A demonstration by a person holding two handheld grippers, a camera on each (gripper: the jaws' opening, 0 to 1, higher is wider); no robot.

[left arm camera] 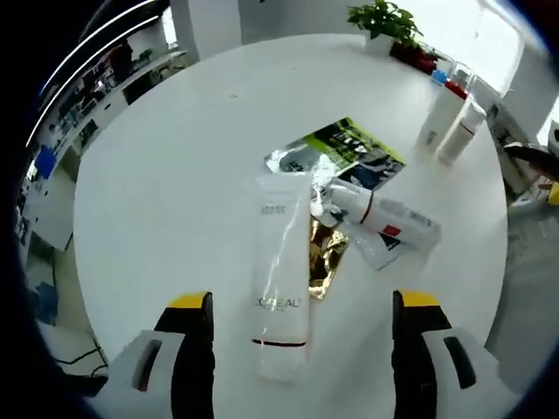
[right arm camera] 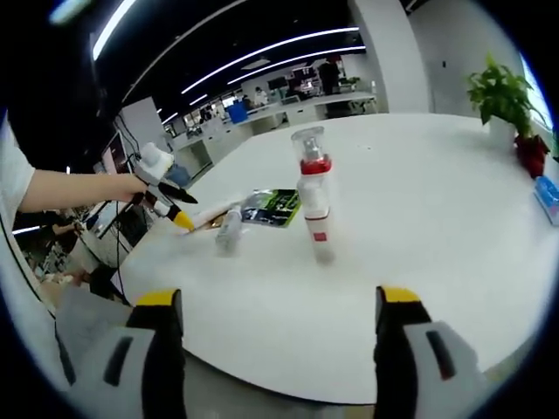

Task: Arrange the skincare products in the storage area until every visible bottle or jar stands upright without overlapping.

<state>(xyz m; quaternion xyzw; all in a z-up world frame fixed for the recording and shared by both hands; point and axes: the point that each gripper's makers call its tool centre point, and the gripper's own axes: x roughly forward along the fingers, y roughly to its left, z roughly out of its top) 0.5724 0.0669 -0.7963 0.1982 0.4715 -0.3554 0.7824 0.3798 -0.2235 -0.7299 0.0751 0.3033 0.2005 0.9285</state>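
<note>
Two bottles (left arm camera: 450, 122) stand upright at the far right of the table (left arm camera: 175, 175); a tube (left arm camera: 281, 271) and another bottle (left arm camera: 384, 218) lie between the left gripper's (left arm camera: 301, 327) spread jaws. The right gripper (right arm camera: 279, 336) is released.

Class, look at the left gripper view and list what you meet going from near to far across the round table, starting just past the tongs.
White L'Oreal tube lying flat → gold foil sachet → small white bottle on its side → green and black packet → two upright white bottles → potted plant at the far edge.
</note>
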